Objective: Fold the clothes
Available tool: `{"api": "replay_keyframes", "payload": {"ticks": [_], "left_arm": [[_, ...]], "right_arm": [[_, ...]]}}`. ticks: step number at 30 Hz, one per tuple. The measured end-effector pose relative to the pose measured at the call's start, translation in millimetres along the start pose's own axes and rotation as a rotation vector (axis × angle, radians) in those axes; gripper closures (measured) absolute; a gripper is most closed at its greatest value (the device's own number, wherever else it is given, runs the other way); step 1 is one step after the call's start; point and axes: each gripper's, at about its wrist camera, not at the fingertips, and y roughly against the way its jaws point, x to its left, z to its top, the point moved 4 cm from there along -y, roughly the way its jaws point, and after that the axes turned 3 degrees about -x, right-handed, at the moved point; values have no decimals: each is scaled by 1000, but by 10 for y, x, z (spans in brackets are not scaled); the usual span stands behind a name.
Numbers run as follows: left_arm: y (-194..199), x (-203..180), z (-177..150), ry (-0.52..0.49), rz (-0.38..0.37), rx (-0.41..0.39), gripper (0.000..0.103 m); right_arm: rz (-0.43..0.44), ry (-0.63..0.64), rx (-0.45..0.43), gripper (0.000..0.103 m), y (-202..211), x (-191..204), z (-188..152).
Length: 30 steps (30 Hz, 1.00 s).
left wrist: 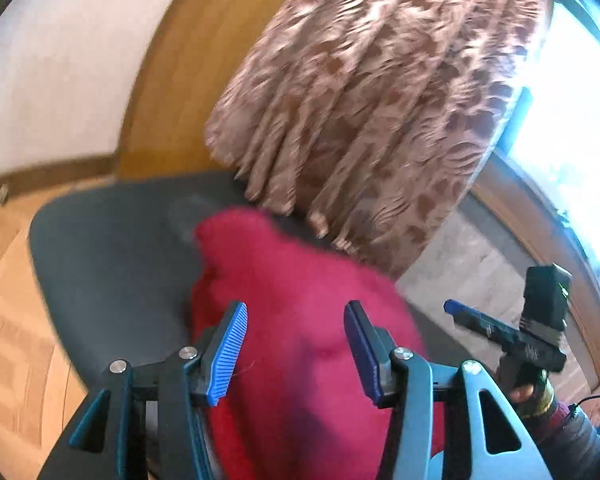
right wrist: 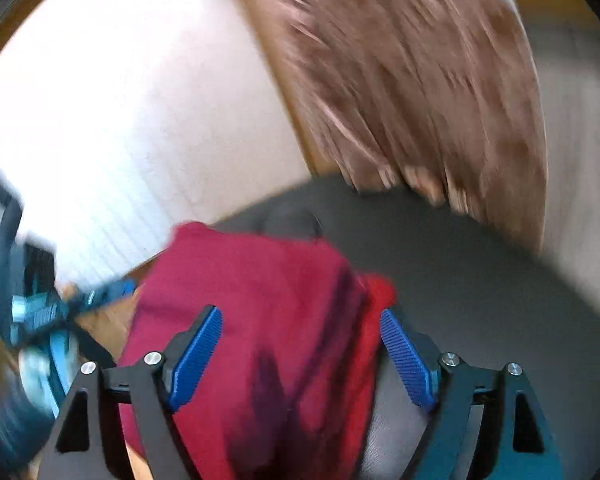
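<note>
A crimson fleece garment lies bunched on a dark grey table. My left gripper is open, its blue pads apart with the cloth below and between them. In the right wrist view the same garment hangs over the near left edge of the table. My right gripper is open over it, blue pads wide apart. The right gripper also shows at the right of the left wrist view, and the blurred left gripper at the left of the right wrist view.
A brown patterned curtain hangs down to the table's far edge. A bright window is at the right, a white wall at the left, wooden floor below. Both views are motion-blurred.
</note>
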Motion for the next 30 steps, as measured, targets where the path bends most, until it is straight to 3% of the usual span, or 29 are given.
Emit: {"api": "replay_keyframes", "payload": {"ticks": [2, 4, 7, 9, 10, 13, 15, 17, 22, 24, 26, 28, 30], "left_arm": [[-144, -133, 88, -35, -16, 2, 51], [-392, -225, 125, -57, -12, 31, 51], [-885, -185, 45, -44, 23, 158, 52], [-1167, -61, -38, -6, 73, 232, 60], [-1257, 4, -74, 14, 94, 256, 72], [-1260, 102, -103, 31, 125, 226, 85], [-1253, 116, -120, 29, 141, 212, 85], [-1197, 42, -77, 12, 153, 191, 84], [-692, -200, -17, -124, 287, 100, 55], [-403, -292, -27, -161, 340, 52, 54], [-110, -354, -74, -201, 429, 19, 52], [119, -390, -169, -235, 529, 11, 52], [310, -418, -282, -236, 582, 33, 52]], "right_arm": [[49, 98, 18, 22, -8, 278, -31], [67, 196, 88, 23, -161, 526, -207], [27, 218, 212, 25, -637, 536, -454], [33, 176, 230, 24, -825, 434, -574], [42, 148, 228, 23, -895, 371, -629], [60, 106, 221, 23, -1007, 252, -722], [63, 108, 226, 23, -1019, 231, -702], [54, 100, 231, 23, -1004, 240, -652], [-15, 84, 187, 21, -663, 512, -630], [-47, 78, 162, 20, -481, 641, -629], [-78, 72, 137, 12, -298, 770, -628], [-110, 65, 111, 2, -115, 899, -627], [-141, 59, 86, 1, 69, 1028, -626]]}}
